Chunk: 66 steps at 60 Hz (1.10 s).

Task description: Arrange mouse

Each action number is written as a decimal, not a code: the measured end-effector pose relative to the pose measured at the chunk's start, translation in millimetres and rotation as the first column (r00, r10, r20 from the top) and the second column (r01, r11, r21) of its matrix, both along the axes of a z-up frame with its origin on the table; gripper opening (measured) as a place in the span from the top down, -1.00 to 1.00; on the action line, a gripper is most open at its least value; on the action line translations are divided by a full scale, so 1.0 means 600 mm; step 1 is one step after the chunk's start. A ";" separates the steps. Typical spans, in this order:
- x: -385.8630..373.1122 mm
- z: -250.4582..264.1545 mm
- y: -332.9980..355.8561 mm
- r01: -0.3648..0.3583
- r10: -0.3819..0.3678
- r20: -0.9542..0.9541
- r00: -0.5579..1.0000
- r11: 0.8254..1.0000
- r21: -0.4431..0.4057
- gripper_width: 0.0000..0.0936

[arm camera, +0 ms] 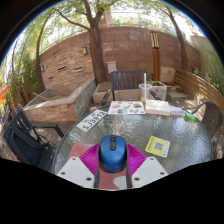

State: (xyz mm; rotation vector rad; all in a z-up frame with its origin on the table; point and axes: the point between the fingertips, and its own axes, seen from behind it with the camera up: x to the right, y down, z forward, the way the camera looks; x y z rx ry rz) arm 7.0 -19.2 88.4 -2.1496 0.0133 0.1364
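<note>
I have the gripper (112,170) clenched on the blue mouse (112,154) above the glass table (150,128). Pickup looks done; placing it remains, I judge.

- You're outdoors in a patio yard under daylight.
- Brick wall (128,47) runs across the back, trees (92,14) rising behind it.
- Round glass table (175,135) sits in front of you.
- Dark chair (127,82) stands beyond the table; another chair (22,135) sits beside it.
- Raised brick planter (62,102) sits off to one side.
</note>
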 end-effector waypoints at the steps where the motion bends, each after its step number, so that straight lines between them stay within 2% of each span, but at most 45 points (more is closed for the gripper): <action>1: -0.011 -0.019 -0.001 -0.008 0.008 0.003 1.000 1.000 -0.018 0.23; 6: -0.049 -0.102 -0.007 -0.028 0.032 0.046 0.998 0.997 -0.078 0.22; 15: -0.077 -0.158 -0.022 -0.032 0.042 0.058 0.997 0.985 -0.167 -0.11; 17: -0.075 -0.147 -0.026 -0.024 0.036 0.077 0.996 0.986 -0.162 -0.25; 22: -0.075 -0.096 -0.039 -0.033 0.048 0.119 0.992 0.991 -0.126 -0.86; 25: -0.074 -0.061 -0.059 -0.021 0.037 0.148 0.988 0.994 -0.111 -0.79; 31: -0.078 0.004 -0.101 -0.015 0.034 0.165 0.986 0.994 -0.113 -0.84; 43: -0.084 0.101 -0.199 0.028 -0.006 0.189 0.982 0.993 -0.115 -0.81; 54: -0.082 0.137 -0.259 0.051 -0.029 0.191 0.981 0.992 -0.112 -0.81; 66: -0.078 0.139 -0.285 0.060 -0.037 0.196 0.980 0.991 -0.116 -0.82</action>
